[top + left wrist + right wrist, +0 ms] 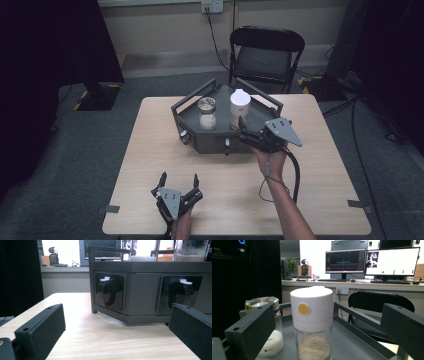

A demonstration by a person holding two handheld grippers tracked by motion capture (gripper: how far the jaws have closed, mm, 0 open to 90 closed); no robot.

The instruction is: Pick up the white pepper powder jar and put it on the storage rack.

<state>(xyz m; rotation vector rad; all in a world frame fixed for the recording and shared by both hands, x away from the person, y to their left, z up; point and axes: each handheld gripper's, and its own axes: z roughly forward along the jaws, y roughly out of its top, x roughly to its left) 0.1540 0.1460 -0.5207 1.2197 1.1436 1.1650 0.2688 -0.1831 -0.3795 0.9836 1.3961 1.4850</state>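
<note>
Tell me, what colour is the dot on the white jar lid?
Orange-yellow dot, clearest in the right gripper view.

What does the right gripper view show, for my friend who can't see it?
A white-lidded jar of brownish powder stands on a dark grey tray, between the open right gripper's black jaws. A second jar of white grains stands left of it.

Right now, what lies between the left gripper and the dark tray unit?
Bare table: in the left gripper view, wood runs from the left gripper to the dark tray unit.
</note>
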